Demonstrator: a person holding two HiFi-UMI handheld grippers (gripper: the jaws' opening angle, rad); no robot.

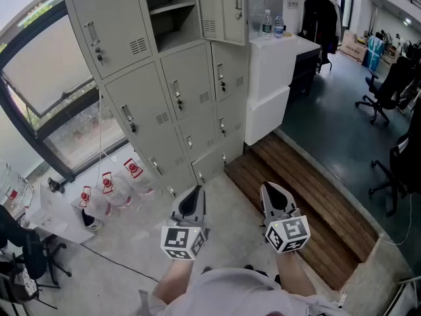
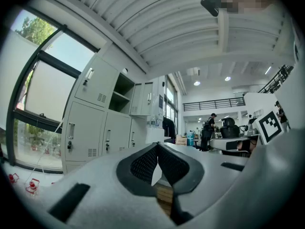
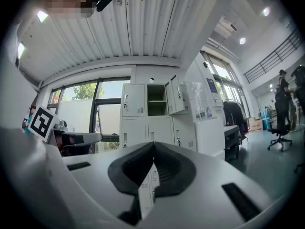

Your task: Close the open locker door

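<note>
A grey bank of lockers [image 1: 164, 91] stands ahead of me. In its top row one compartment [image 1: 172, 12] gapes, with a shelf inside, and its door [image 1: 227, 8] is swung out to the right. My left gripper [image 1: 196, 191] and right gripper [image 1: 268, 188] hang side by side low over the floor, well short of the lockers. Both are shut with nothing between the jaws. The left gripper view has its shut jaws meeting low in the middle, with the open compartment [image 2: 121, 92] and door [image 2: 147, 98] beyond. The right gripper view shows the open compartment [image 3: 156, 99] and door [image 3: 176, 95] past its shut jaws.
A white cabinet [image 1: 276, 64] with water bottles [image 1: 272, 25] on top adjoins the lockers on the right. A wooden platform [image 1: 309, 203] runs along the floor to my right. Several red-tagged water jugs [image 1: 108, 189] sit at the left below the window. Office chairs [image 1: 381, 91] stand far right.
</note>
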